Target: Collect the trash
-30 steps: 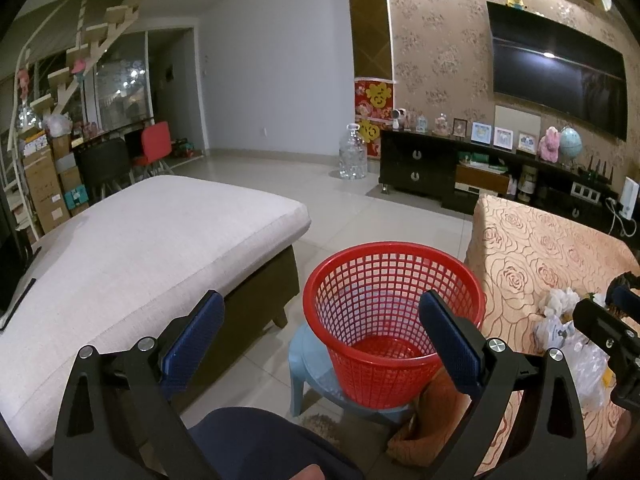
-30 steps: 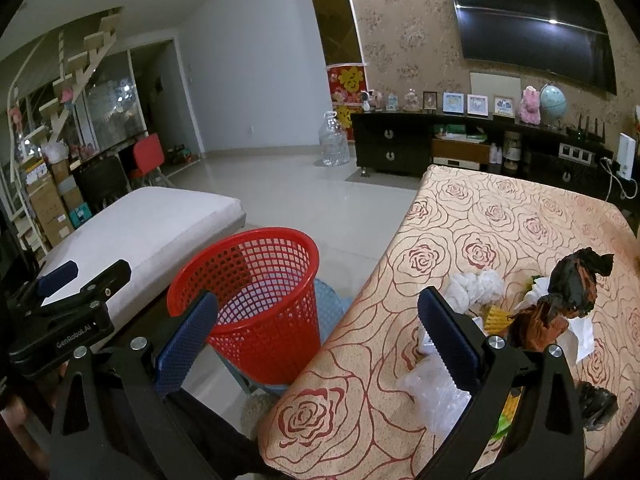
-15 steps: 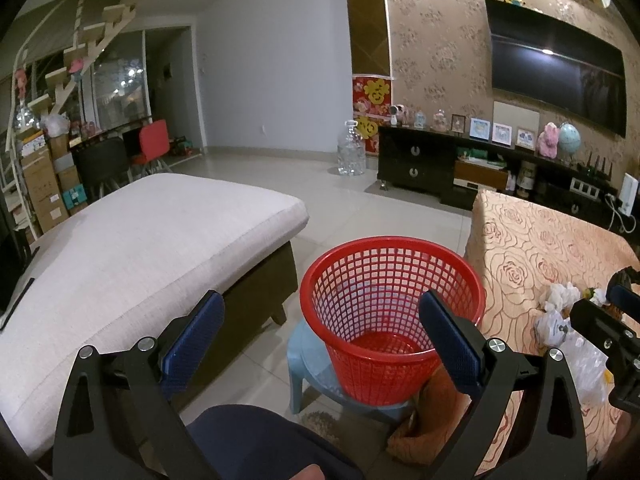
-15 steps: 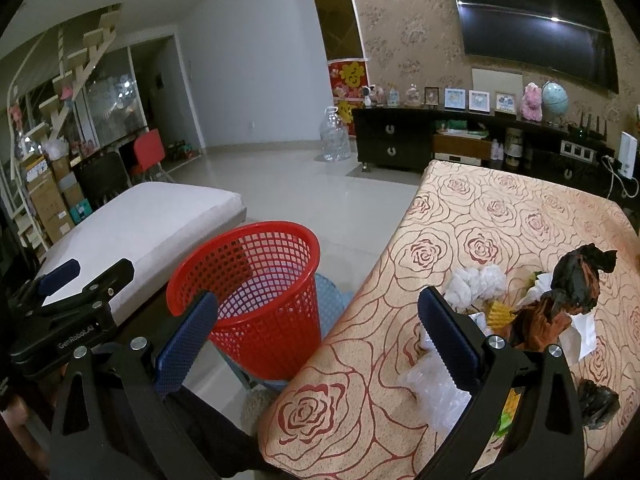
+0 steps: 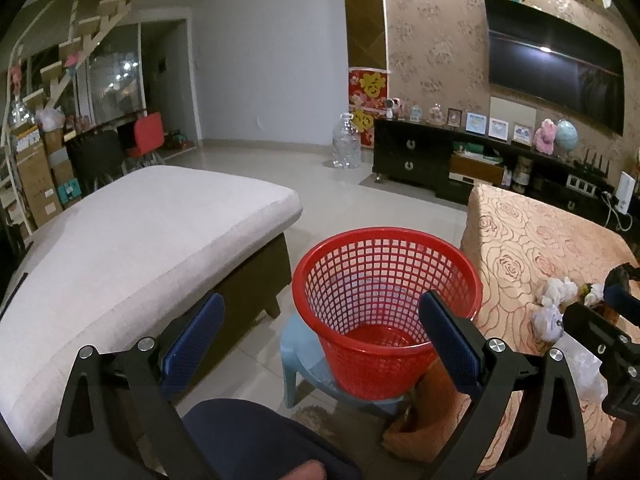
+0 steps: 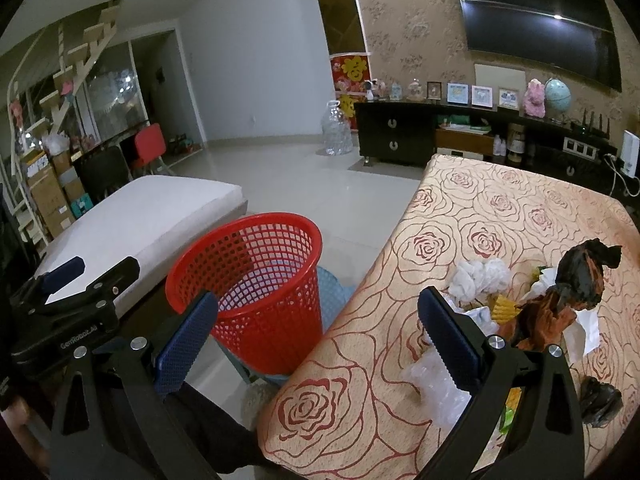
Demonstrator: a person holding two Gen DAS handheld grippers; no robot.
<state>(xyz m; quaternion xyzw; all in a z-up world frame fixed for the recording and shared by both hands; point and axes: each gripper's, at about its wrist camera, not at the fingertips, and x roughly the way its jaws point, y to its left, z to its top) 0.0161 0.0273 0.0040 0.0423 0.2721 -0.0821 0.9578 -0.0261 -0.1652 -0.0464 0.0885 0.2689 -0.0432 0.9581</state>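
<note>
A red mesh basket (image 5: pixel 386 304) (image 6: pixel 256 292) stands empty on a small blue stool (image 5: pixel 298 356) between the bench and the table. Trash lies on the rose-patterned tablecloth (image 6: pixel 480 216): crumpled white tissue (image 6: pixel 478 276), a black and brown wrapper (image 6: pixel 576 280), clear plastic (image 6: pixel 436 384), a dark scrap (image 6: pixel 600 398). My left gripper (image 5: pixel 320 330) is open and holds nothing, in front of the basket. My right gripper (image 6: pixel 316 328) is open over the table's near left edge, close to the clear plastic. The left gripper also shows at the left of the right wrist view.
A white cushioned bench (image 5: pixel 132 240) lies left of the basket. A dark TV cabinet (image 5: pixel 440 160) with frames and toys lines the far wall under a wall TV (image 5: pixel 556 76). A water jug (image 5: pixel 346 148) stands on the tiled floor. Boxes and chairs fill the far left. A person's knee (image 5: pixel 256 440) is below.
Both views have drifted slightly; the basket sits a little further left and lower in the left wrist view. Both grippers stay open and nothing was picked up.
</note>
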